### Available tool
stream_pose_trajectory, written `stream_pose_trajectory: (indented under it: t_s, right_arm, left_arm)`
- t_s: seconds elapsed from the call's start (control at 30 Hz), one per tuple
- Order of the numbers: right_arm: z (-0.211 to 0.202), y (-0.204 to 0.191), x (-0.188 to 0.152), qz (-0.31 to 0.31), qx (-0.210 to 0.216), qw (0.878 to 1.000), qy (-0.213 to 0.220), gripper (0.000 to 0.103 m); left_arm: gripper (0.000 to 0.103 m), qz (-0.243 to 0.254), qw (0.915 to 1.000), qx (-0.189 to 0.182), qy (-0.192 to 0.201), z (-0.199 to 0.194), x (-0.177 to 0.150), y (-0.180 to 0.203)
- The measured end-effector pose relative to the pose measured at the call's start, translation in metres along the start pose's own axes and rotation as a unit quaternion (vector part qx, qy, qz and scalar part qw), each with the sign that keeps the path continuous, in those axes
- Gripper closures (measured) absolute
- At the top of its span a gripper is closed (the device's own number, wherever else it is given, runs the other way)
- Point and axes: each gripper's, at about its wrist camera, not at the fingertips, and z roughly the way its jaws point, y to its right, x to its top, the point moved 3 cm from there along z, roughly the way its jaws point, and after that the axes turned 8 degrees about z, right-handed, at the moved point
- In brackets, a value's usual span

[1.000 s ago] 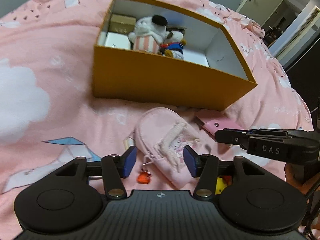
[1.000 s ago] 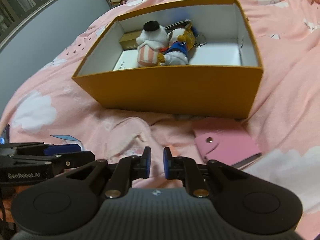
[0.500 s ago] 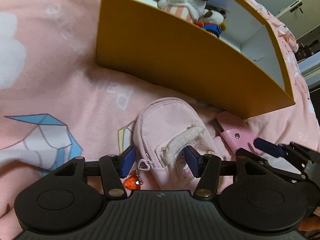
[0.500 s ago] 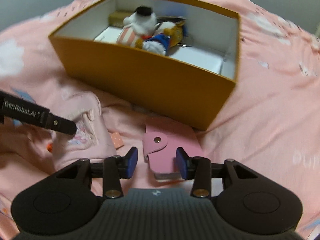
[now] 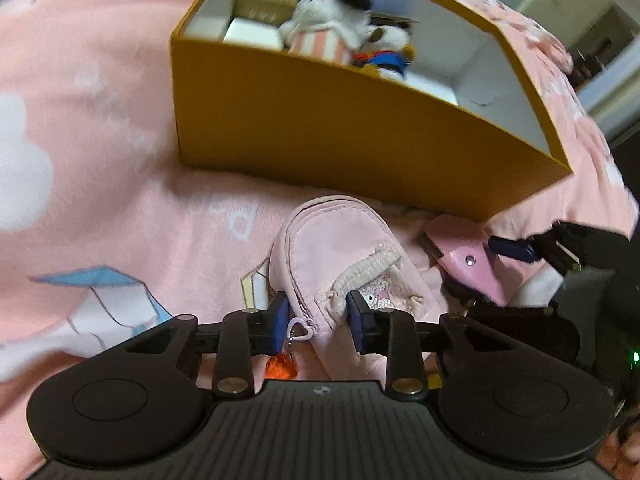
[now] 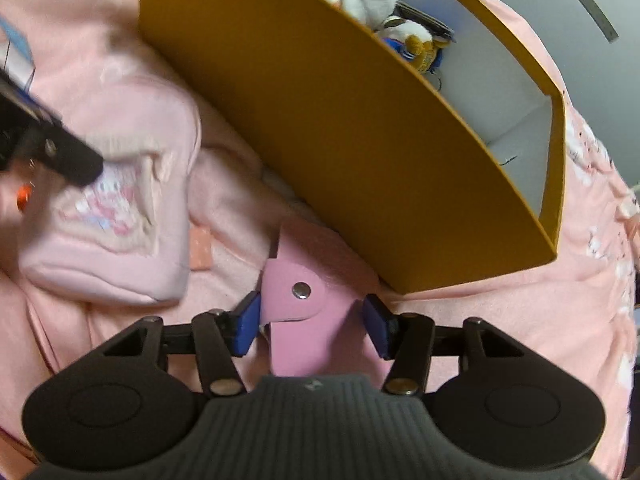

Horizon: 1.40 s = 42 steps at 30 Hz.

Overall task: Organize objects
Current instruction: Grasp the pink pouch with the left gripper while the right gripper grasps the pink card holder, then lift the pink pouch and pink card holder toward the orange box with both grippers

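Two grippers: left gripper [image 5: 319, 316] jaws closing on pouch [image 5: 344, 256]; right gripper [image 6: 312, 325] opening astride wallet [image 6: 304, 320].

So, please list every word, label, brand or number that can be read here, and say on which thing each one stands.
No text here reads clearly.
On the pink bedsheet: white letters, upside down and blurred, unreadable.
On the small brown box inside the orange box: gold marks, too small to read.
On the pink pouch: a cartoon print, no legible words.
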Motion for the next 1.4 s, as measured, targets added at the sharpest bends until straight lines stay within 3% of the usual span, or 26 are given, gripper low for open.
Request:
stream_pose_trajectory:
  t_s: [0.13, 0.33, 0.47, 0.53, 0.7, 0.77, 0.9, 1.0, 1.13, 1.3, 1.4]
  right_arm:
    - [-0.01, -0.005, -0.002, -0.015, -0.01, 1.0, 0.008, 0.07]
    - [-0.031, 0.004, -0.002, 0.011, 0.007, 1.0, 0.011, 0.071]
    - [-0.058, 0.014, 0.001, 0.065, 0.072, 0.995, 0.021, 0.071]
    - [-0.071, 0.019, 0.004, 0.11, 0.125, 0.986, 0.025, 0.071]
    - [-0.081, 0.018, 0.005, 0.222, 0.245, 0.944, 0.015, 0.07]
    - [-0.072, 0.014, 0.002, 0.253, 0.262, 0.931, 0.005, 0.07]
    - [-0.062, 0.015, -0.012, 0.294, 0.263, 0.919, -0.011, 0.071]
    - [-0.056, 0.025, -0.016, 0.305, 0.229, 0.924, -0.006, 0.07]
    - [-0.052, 0.035, -0.019, 0.288, 0.18, 0.941, -0.005, 0.07]
    - [-0.039, 0.036, -0.016, 0.256, 0.181, 0.949, -0.01, 0.069]
    - [-0.032, 0.042, -0.013, 0.259, 0.197, 0.945, -0.016, 0.067]
  left_arm:
    - [0.07, 0.041, 0.999, 0.011, 0.009, -0.018, 0.0, 0.003]
    - [0.07, 0.059, 0.998, 0.017, 0.015, -0.028, -0.003, -0.001]
    - [0.07, 0.065, 0.9978, 0.013, 0.006, -0.027, -0.004, -0.003]
    - [0.07, 0.069, 0.9976, 0.012, 0.004, -0.027, -0.004, -0.003]
    - [0.07, 0.074, 0.9971, 0.014, -0.004, -0.023, -0.007, -0.003]
    - [0.07, 0.074, 0.9971, 0.016, -0.007, -0.02, -0.009, -0.003]
    - [0.07, 0.073, 0.9971, 0.018, -0.012, -0.014, -0.01, -0.004]
    - [0.07, 0.072, 0.9971, 0.02, -0.015, -0.013, -0.01, -0.003]
    - [0.07, 0.073, 0.997, 0.021, -0.016, -0.013, -0.01, -0.002]
    - [0.069, 0.064, 0.9977, 0.018, -0.013, -0.011, -0.007, -0.003]
    - [0.067, 0.05, 0.9985, 0.014, -0.017, -0.008, -0.006, -0.006]
